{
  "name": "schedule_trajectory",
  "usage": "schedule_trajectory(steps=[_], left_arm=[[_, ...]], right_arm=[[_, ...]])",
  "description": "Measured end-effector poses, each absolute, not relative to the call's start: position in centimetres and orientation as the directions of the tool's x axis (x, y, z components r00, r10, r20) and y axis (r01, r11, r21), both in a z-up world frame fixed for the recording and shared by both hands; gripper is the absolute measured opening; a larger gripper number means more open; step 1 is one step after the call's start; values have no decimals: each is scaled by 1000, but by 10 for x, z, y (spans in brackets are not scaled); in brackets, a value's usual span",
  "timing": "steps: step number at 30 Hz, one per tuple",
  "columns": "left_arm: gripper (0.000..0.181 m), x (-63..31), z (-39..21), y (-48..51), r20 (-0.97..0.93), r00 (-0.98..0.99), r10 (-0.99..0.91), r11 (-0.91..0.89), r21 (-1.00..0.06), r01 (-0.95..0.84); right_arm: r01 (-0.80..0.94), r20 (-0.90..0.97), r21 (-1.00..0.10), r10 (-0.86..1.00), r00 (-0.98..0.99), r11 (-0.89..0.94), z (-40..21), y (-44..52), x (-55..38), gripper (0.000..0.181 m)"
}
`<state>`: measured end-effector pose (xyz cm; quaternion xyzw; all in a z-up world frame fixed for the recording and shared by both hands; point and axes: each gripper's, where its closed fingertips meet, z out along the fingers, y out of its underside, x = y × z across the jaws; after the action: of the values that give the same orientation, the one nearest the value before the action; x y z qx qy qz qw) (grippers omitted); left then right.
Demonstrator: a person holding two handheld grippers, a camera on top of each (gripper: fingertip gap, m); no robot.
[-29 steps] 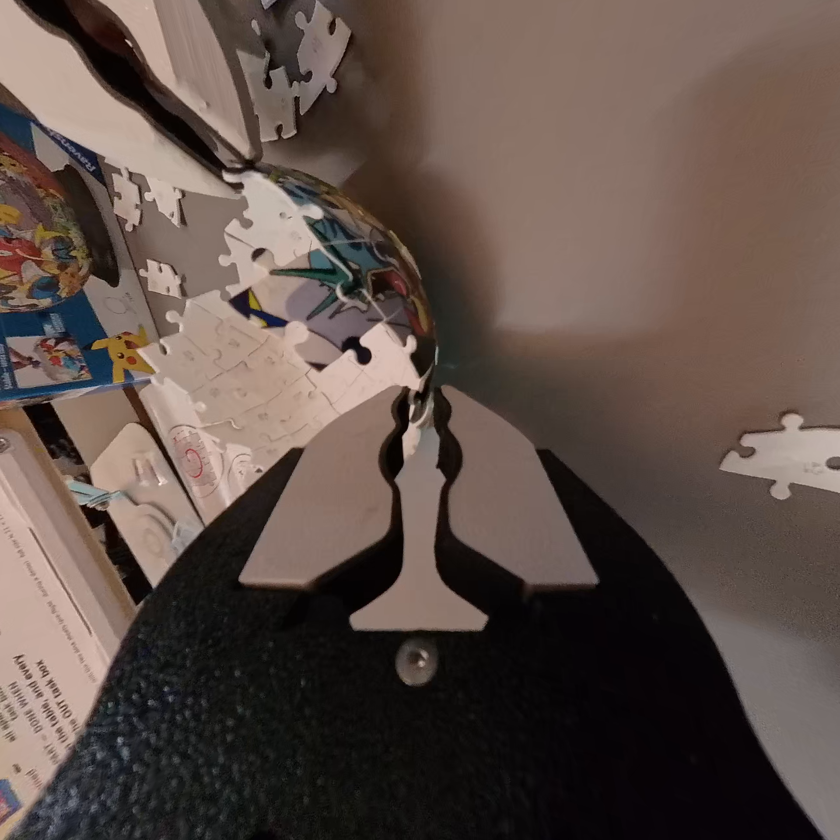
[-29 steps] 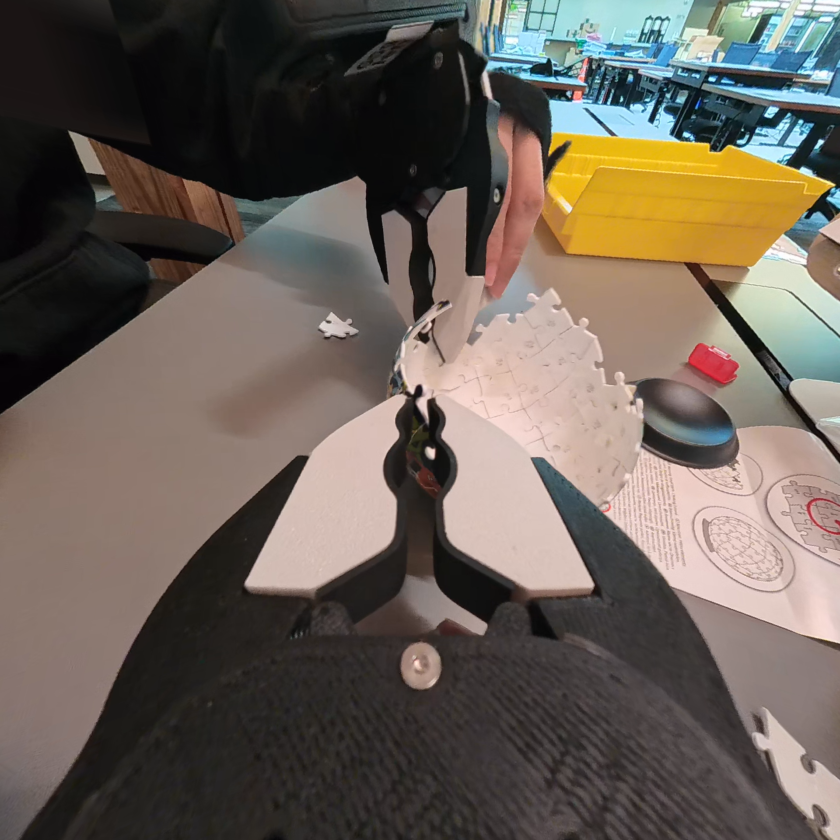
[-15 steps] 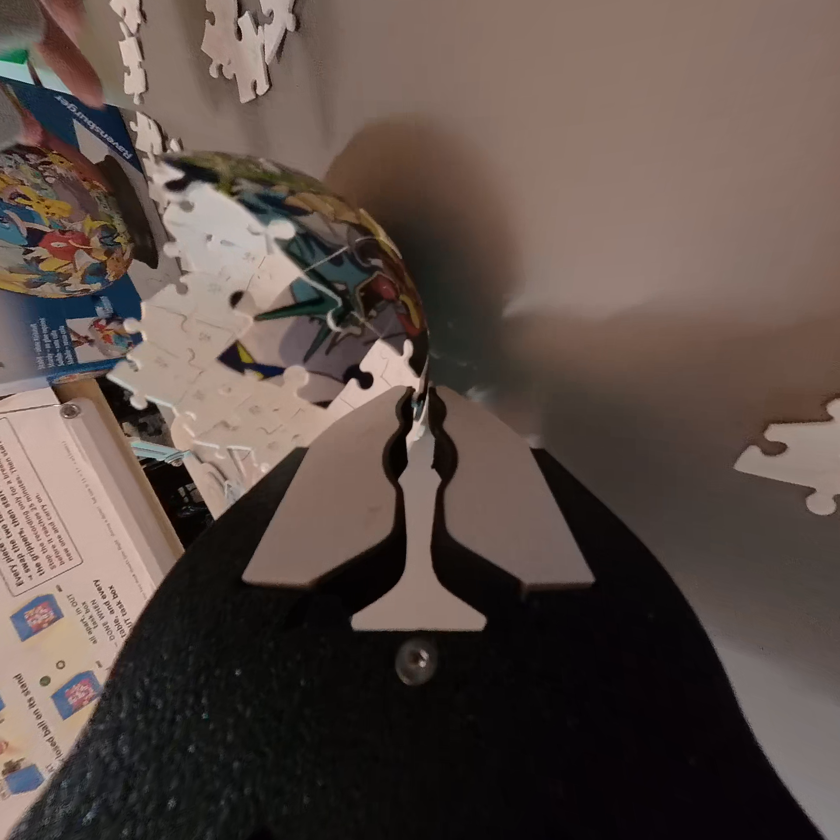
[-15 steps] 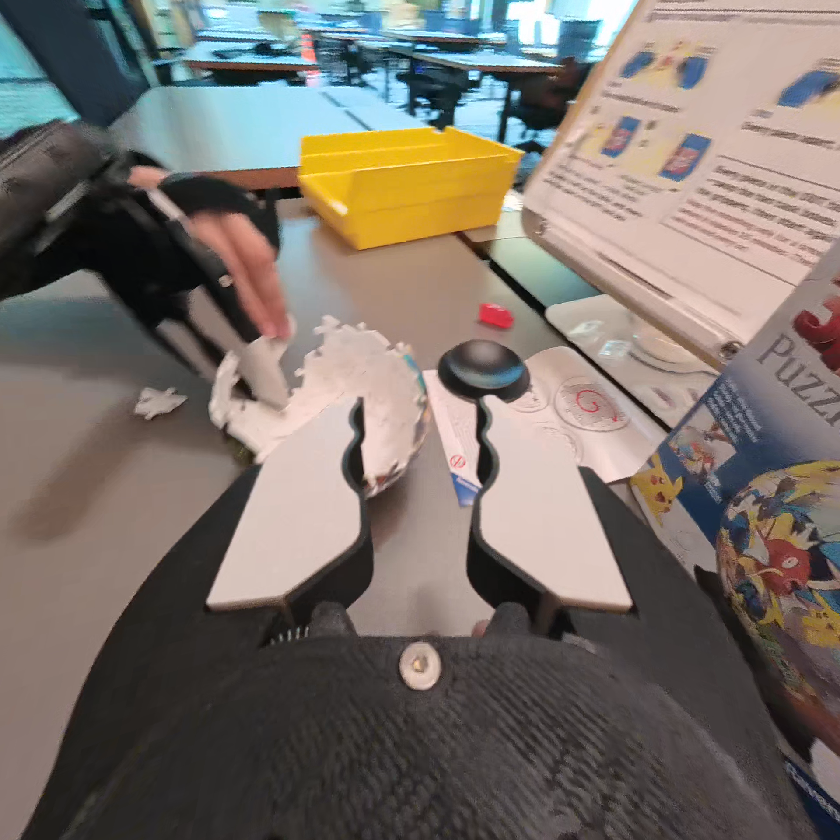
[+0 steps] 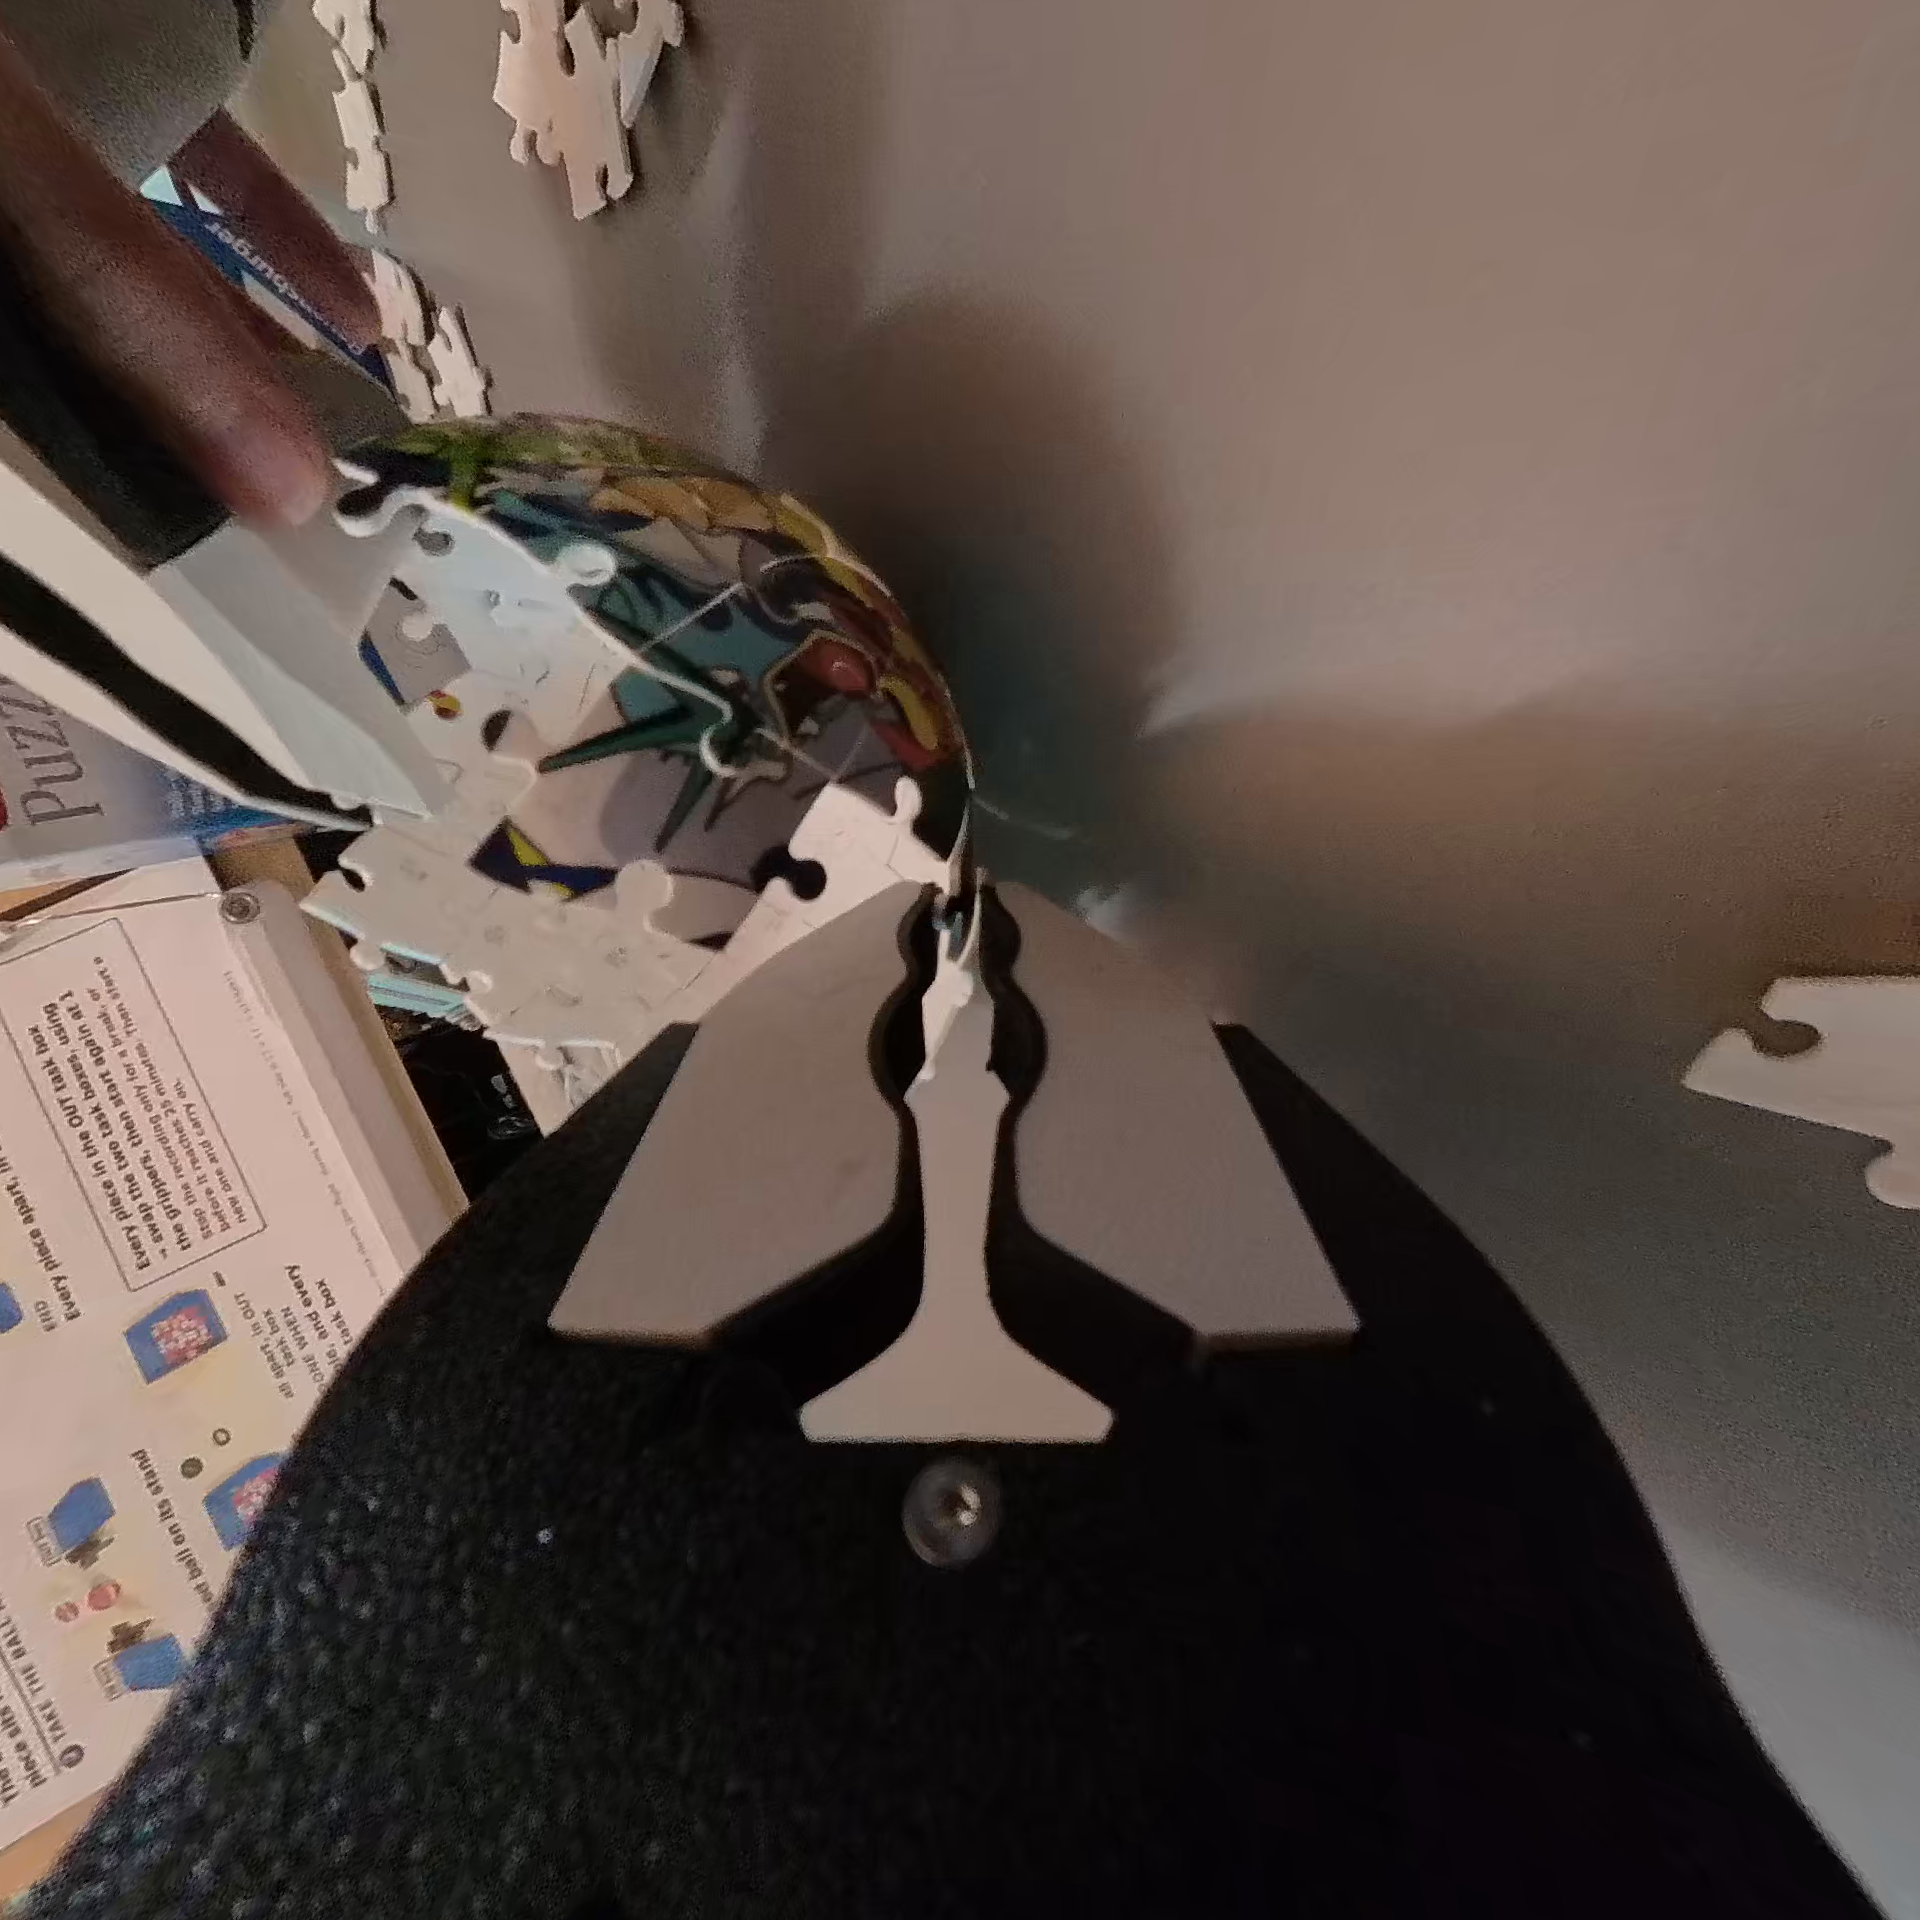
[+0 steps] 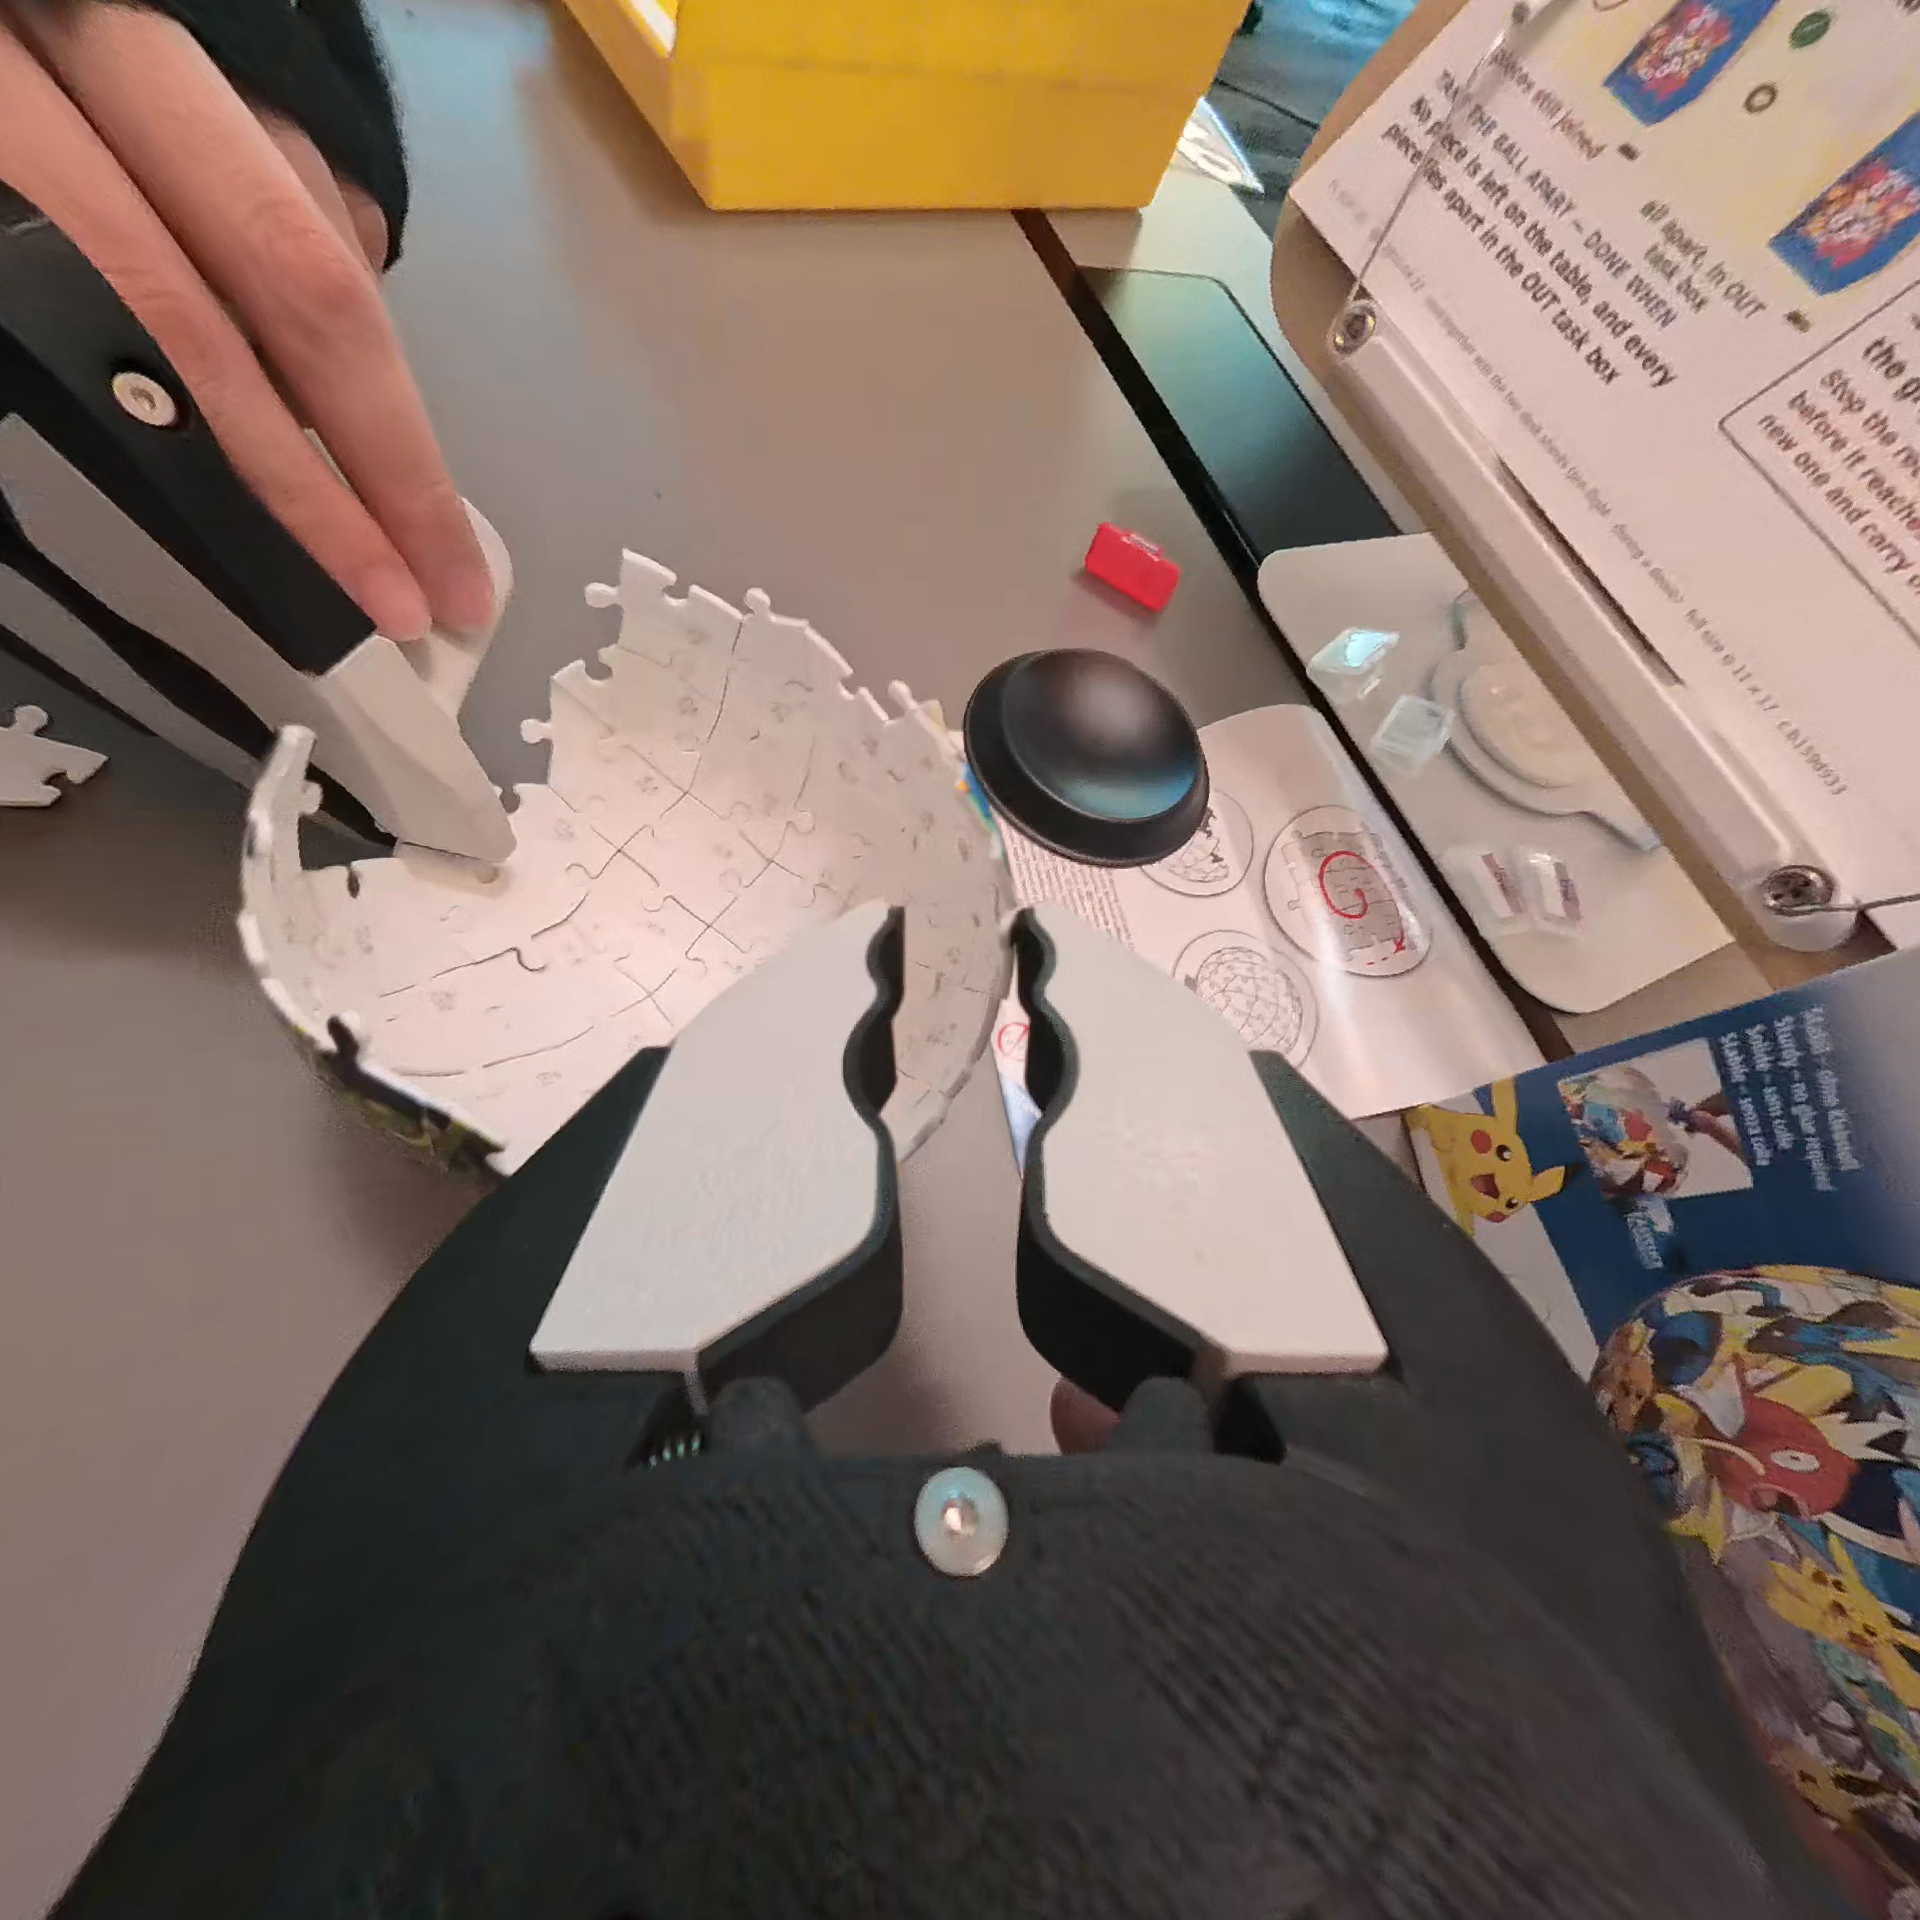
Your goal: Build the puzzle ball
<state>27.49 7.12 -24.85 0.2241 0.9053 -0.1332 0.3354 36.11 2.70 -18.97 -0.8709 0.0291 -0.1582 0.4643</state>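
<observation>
Found the puzzle ball as a half-built open shell, white inside facing up, printed outside resting on the grey table, left of centre. Noted the left gripper clamped on the shell's left rim, fingers closed with only the thickness of the pieces between them, one inside the bowl and the other outside. Noted a hand along that gripper, fingertips just above the rim. Found the right gripper partly open at the near right rim, a clear gap between the fingers and the rim showing within that gap. Cannot tell whether either finger touches it. Recorded one loose piece on the table just left of the shell, white side up. Recorded further loose pieces lying well apart from the shell in the left wrist view. Observed a black domed stand just right of the shell, partly on a printed instruction leaflet. Observed a small red block beyond the stand and a yellow bin at the far edge. Logged a blue puzzle box at near right and a white printed sign at far right.
</observation>
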Motion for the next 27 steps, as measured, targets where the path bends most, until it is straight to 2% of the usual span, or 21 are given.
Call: schedule_trajectory(steps=[1, 4, 7, 12, 15, 20, 23, 27], left_arm=[[7, 274, -249, 71, -670, -669, 321, 862, -87, 500], [7, 273, -250, 69, -677, -659, 327, 860, -76, 505], [7, 274, -250, 70, -689, -642, 336, 860, -52, 507], [5, 272, -253, 70, -690, -628, 359, 856, -23, 516], [4, 269, -255, 68, -687, -629, 363, 854, -25, 520], [3, 267, -258, 66, -683, -631, 369, 851, -25, 525], [3, 265, -260, 65, -682, -632, 367, 850, -29, 525], [4, 265, -262, 64, -685, -631, 363, 853, -28, 521]], right_arm=[[109, 265, -813, -196, 944, -571, -189, 27, 361, 19], [141, 339, -777, -219, 915, -614, -188, 23, 368, 3], [129, 350, -755, -229, 908, -643, -191, 19, 367, 3], [118, 344, -760, -241, 908, -640, -179, 18, 368, 29], [206, 397, -724, -154, 905, -659, -177, 26, 359, 26], [403, 569, -596, -12, 822, -695, -180, 35, 353, 17], [494, 653, -531, 39, 756, -689, -180, 38, 350, 4], [582, 759, -439, 63, 648, -685, -178, 38, 349, 4]])
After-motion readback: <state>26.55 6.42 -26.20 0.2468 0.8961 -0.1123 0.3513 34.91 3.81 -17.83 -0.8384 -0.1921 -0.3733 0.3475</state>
